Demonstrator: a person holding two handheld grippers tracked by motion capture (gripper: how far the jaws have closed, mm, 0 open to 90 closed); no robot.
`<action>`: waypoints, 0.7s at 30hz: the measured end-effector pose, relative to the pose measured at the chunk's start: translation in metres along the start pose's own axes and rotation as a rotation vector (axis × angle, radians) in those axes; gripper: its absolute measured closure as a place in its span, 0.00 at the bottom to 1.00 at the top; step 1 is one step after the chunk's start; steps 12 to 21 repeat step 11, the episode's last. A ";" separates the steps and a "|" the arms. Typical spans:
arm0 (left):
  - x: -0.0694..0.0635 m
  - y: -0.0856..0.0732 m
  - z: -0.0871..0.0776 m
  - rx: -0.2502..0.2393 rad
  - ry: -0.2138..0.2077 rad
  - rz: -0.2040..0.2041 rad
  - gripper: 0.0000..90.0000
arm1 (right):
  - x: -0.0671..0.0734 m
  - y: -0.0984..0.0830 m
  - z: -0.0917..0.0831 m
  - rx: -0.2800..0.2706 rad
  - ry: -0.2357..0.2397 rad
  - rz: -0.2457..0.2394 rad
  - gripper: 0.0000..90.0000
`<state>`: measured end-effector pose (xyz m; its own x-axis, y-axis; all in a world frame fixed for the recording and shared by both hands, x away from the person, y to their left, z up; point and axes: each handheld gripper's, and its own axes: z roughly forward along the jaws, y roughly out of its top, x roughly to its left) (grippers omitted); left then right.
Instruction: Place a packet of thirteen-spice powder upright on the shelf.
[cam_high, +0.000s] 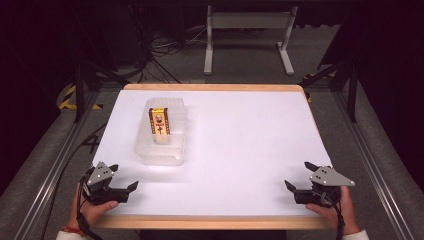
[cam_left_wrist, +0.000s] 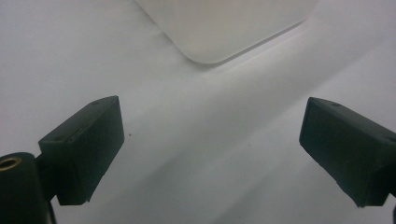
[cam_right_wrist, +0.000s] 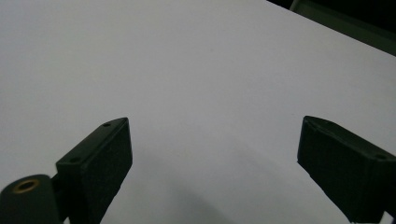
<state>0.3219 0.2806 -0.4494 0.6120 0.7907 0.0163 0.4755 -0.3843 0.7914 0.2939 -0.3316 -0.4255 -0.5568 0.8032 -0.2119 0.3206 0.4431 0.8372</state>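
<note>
Your left gripper (cam_high: 122, 176): jaws apart, near-left table (cam_high: 240, 150) corner.
Your right gripper (cam_high: 299, 175): jaws apart, near-right corner.
Box (cam_high: 159, 121): in clear tub (cam_high: 160, 152), far-left; label unreadable.

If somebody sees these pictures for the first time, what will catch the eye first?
Most likely the small red and yellow box, the single spot of colour, standing in a clear plastic container on the left half of the white table. After that, the left gripper and right gripper at the near corners, both open.
</note>
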 end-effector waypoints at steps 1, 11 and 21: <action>0.000 0.000 0.000 0.004 0.006 0.004 0.08 | 0.000 0.000 0.000 0.000 0.001 0.001 0.12; 0.000 0.002 0.003 0.012 0.009 -0.005 0.08 | -0.003 -0.002 -0.002 -0.005 0.000 0.015 0.12; 0.000 0.002 0.003 0.012 0.009 -0.005 0.08 | -0.003 -0.002 -0.002 -0.005 0.000 0.015 0.12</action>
